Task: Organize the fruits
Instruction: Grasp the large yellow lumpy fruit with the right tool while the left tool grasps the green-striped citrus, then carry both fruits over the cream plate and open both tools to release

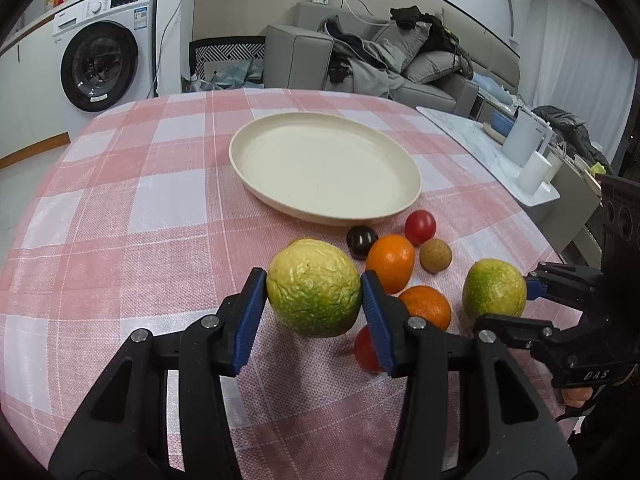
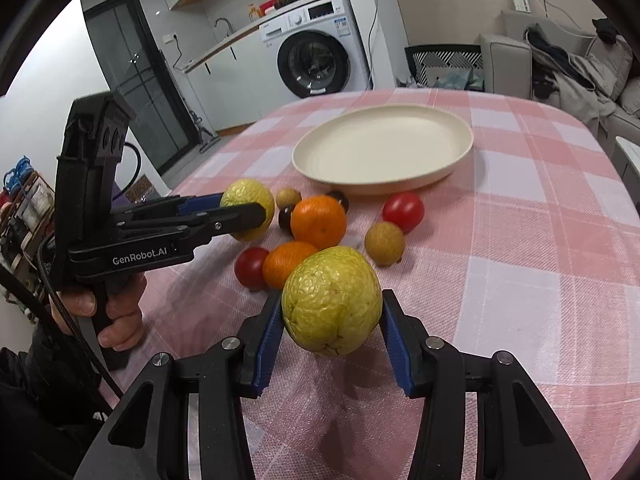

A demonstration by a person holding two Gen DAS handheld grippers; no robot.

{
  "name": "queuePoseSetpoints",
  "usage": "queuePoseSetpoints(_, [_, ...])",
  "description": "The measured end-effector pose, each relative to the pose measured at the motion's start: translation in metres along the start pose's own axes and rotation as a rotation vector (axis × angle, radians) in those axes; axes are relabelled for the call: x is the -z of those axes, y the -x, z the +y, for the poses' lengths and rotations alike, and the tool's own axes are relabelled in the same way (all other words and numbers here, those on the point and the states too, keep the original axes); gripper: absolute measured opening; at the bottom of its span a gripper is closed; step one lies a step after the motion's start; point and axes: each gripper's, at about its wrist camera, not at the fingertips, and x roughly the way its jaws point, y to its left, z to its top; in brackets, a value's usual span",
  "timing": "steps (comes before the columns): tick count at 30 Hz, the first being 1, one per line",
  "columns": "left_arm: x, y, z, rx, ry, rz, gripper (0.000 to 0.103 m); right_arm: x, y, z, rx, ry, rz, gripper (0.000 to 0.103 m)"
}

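Much of the fruit cluster is half hidden: in the left wrist view one red tomato (image 1: 366, 350) shows only as a sliver behind the left gripper's (image 1: 314, 300) right finger, and a dark round fruit (image 1: 361, 241) near the cream plate (image 1: 256, 136) is too glossy and small to name. In the right wrist view a second dark fruit (image 2: 286, 216) is mostly covered by the upper orange (image 2: 319, 222).

The left gripper is clenched on a wrinkled yellow-green guava (image 1: 314, 292), both blue finger pads (image 1: 250, 312) pressed to its sides; it appears lifted off the checked counter (image 1: 120, 200), on the near side of the plate. The right gripper (image 2: 332, 312) likewise squeezes a second guava (image 2: 333, 300) between narrowly parted fingers (a shadow lies under it), nearer still from the plate.

Between the guavas and the plate lie two oranges, the lower orange (image 2: 289, 262) touching the upper, a longan-like brown fruit (image 2: 385, 243) and another tomato (image 2: 403, 211). The plate holds nothing.
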Motion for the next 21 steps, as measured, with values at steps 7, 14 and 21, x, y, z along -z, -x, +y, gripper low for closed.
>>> queuePoseSetpoints(7, [-0.014, 0.015, 0.002, -0.015, 0.005, -0.062, 0.045, -0.018, 0.012, -0.006, -0.001, -0.015, -0.087, 0.048])
queuePoseSetpoints(14, [-0.030, 0.019, 0.005, -0.030, 0.014, -0.090, 0.045, -0.047, 0.010, -0.017, -0.005, -0.058, -0.123, 0.048])
queuePoseSetpoints(21, [-0.051, 0.019, -0.001, -0.051, -0.002, -0.118, 0.045, -0.071, 0.004, -0.022, -0.018, -0.070, -0.152, 0.048])
